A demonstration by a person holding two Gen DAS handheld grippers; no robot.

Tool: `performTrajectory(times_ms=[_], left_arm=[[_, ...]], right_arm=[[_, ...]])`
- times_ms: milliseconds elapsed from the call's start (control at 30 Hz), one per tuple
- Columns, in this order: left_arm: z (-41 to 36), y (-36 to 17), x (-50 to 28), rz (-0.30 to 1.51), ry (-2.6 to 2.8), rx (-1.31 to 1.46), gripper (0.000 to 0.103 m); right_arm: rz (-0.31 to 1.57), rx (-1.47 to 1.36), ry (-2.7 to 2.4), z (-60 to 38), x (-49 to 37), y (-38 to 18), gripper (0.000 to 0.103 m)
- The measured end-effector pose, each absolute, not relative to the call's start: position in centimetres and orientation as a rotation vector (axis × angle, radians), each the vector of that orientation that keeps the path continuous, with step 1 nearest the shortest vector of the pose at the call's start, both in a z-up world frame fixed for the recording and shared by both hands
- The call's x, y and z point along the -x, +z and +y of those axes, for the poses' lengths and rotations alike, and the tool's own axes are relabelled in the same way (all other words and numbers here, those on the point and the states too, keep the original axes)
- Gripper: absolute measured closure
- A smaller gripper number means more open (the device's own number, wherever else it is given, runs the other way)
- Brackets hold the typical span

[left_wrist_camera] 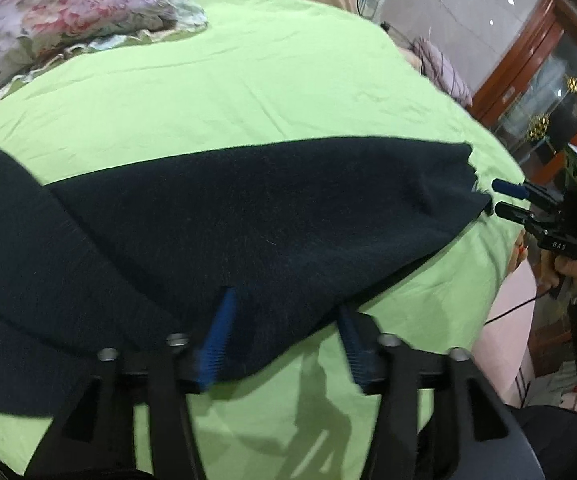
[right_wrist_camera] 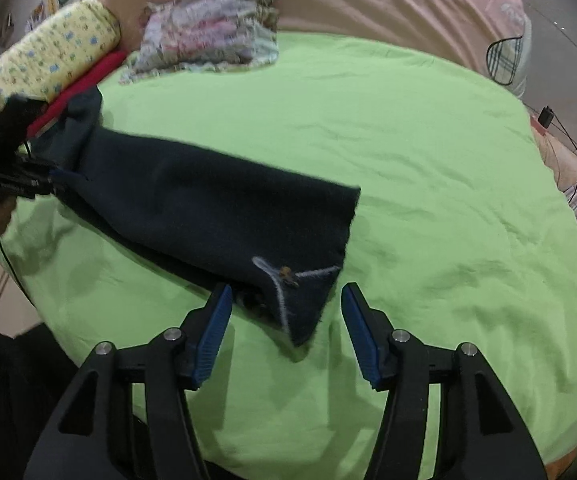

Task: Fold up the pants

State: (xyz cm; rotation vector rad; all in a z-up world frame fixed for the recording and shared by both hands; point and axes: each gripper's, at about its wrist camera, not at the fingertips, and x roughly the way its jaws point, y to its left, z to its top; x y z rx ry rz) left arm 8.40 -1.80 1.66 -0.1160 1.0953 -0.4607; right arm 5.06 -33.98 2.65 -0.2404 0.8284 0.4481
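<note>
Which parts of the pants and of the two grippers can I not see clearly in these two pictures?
- Pants: in the left wrist view the left picture edge cuts them off, so the waist end is not shown.
- Left gripper: in the right wrist view it is small and blurred at the picture edge; its grip on the cloth cannot be judged there.
- Right gripper: small in the left wrist view; contact with the pants is unclear.

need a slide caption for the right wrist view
Open right gripper at the hem of dark pants spread on a green sheet.
</note>
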Motion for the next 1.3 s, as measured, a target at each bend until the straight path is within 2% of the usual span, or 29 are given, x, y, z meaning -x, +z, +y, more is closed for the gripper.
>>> performTrajectory(times_ms=[233,867,1033,1300], left_arm=[[1.1,2.9,-6.8,1.052,-0.402,0.205,0.045],[16.3,5.1,-5.9,0.954,-0.081,0.409,0.042],[19.5,6.7,-7.2,0.913,-0.025,0.382,0.034],[24.5,8.0,-11.7,0.926,-0.006,0.377,0.031]], right_arm=[[0.753,0.176,0.525,-30.5,-3.9,4.0,0.045],[0.792,0.107,0.809,-14.9,-7.0,1.9,0.044],[0.828,0.122,0.827,-12.3,-8.1,1.5,0.044],[0.846,0.138,0.877,-8.2,-9.5,1.8,0.044]])
